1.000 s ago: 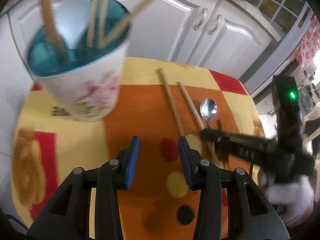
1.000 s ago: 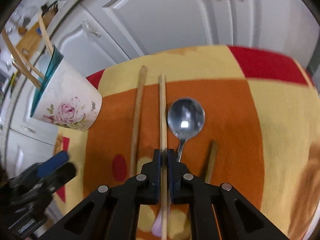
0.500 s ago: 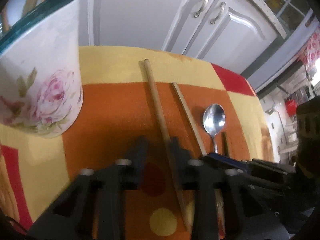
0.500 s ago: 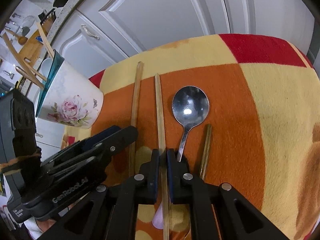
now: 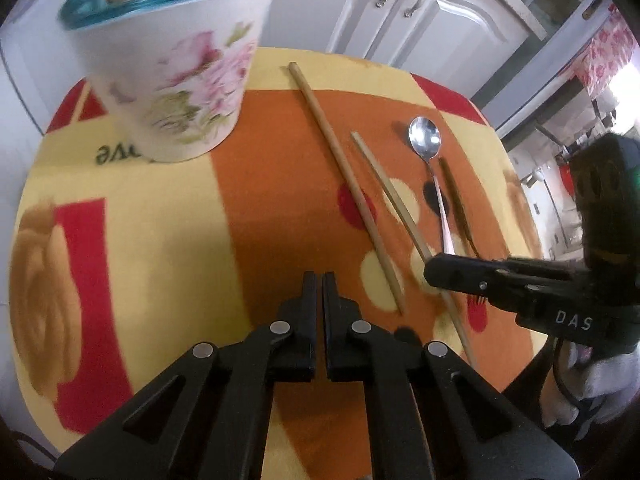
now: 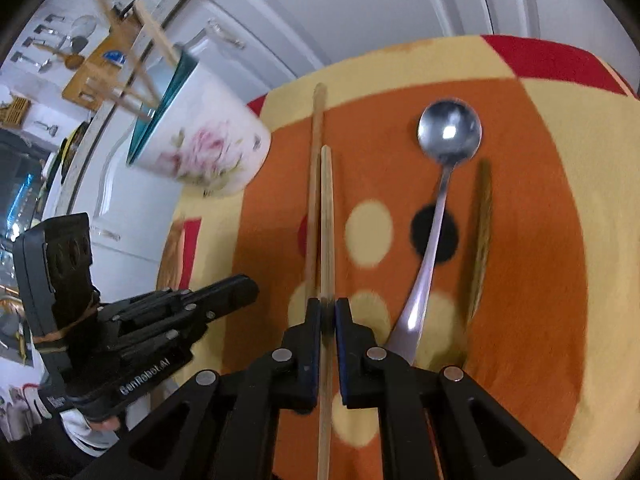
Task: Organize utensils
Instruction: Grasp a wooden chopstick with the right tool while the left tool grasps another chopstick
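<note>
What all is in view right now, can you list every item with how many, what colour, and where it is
Cup: one, white with pink flowers and a teal rim, far left of the cloth, with wooden sticks standing in it.
Loose chopstick: one, light wood, flat on the orange part.
Held chopstick: one, pale wood, clamped in the right gripper.
Spoon: one, silver, right of the chopsticks.
Dark stick: one, brown, beside the spoon handle.
Cloth: one, yellow, orange and red.
Cabinets: white, behind.
Left gripper: black, shut, empty.
Right gripper: black, shut on the held chopstick.

three chopsticks [image 5: 344, 184], one spoon [image 5: 425, 141], one cup [image 5: 172, 80]
</note>
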The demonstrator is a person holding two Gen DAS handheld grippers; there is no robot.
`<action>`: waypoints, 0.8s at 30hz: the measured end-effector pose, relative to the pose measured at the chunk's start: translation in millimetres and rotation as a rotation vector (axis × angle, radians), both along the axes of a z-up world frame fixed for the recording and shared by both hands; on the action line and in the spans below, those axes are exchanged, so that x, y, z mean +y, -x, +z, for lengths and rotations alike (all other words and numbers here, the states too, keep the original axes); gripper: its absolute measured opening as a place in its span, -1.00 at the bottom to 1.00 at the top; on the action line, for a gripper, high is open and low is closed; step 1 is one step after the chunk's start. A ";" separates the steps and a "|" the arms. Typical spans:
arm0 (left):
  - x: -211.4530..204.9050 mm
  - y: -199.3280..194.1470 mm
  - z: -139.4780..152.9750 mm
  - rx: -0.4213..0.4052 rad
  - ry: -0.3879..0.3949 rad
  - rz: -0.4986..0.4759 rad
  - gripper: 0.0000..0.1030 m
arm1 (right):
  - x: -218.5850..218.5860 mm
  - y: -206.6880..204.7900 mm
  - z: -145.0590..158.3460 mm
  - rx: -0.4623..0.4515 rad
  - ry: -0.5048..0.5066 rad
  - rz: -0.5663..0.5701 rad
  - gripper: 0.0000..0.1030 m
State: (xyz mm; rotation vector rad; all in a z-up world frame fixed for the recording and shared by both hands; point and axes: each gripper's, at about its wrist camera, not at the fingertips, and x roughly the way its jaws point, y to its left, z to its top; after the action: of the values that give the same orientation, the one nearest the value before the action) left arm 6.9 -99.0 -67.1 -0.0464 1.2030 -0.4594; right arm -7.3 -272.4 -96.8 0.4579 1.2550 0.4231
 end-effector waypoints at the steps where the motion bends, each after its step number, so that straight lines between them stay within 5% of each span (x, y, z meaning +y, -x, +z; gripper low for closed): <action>1: -1.8 0.1 1.8 -0.009 0.006 0.003 -0.98 | -0.2 2.7 -0.7 0.002 -0.004 -0.011 -0.88; 4: -11.9 -6.9 4.0 -0.015 0.049 0.029 -0.79 | -9.1 6.5 2.0 -0.011 -0.014 -0.078 -0.88; 6: -21.9 -16.1 3.1 -0.015 0.072 0.042 -0.50 | -15.1 6.1 3.6 -0.017 0.024 -0.095 -0.88; 9: -35.2 -30.4 1.0 -0.060 0.036 0.076 -0.43 | -28.0 4.5 0.4 0.004 0.051 -0.126 -0.88; 14: -54.8 -51.8 -15.4 -0.052 0.007 0.093 -0.44 | -37.3 9.7 1.0 0.010 0.029 -0.129 -0.88; 16: -59.1 -52.2 -15.7 -0.087 -0.038 0.072 -0.83 | -40.3 11.3 0.1 0.015 0.019 -0.135 -0.88; 19: -44.8 -51.7 -16.5 -0.041 0.008 0.058 -0.88 | -39.1 11.3 0.3 0.020 0.001 -0.136 -0.88; 24: -9.1 -18.9 -9.3 -0.001 -0.021 0.033 -0.91 | -28.3 10.6 6.0 0.015 -0.021 -0.119 -0.88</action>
State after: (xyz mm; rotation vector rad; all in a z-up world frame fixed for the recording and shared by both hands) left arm 25.9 -108.2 -76.4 -0.0480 1.2039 -0.4183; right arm -17.9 -300.7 -90.8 0.5515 1.2314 0.3330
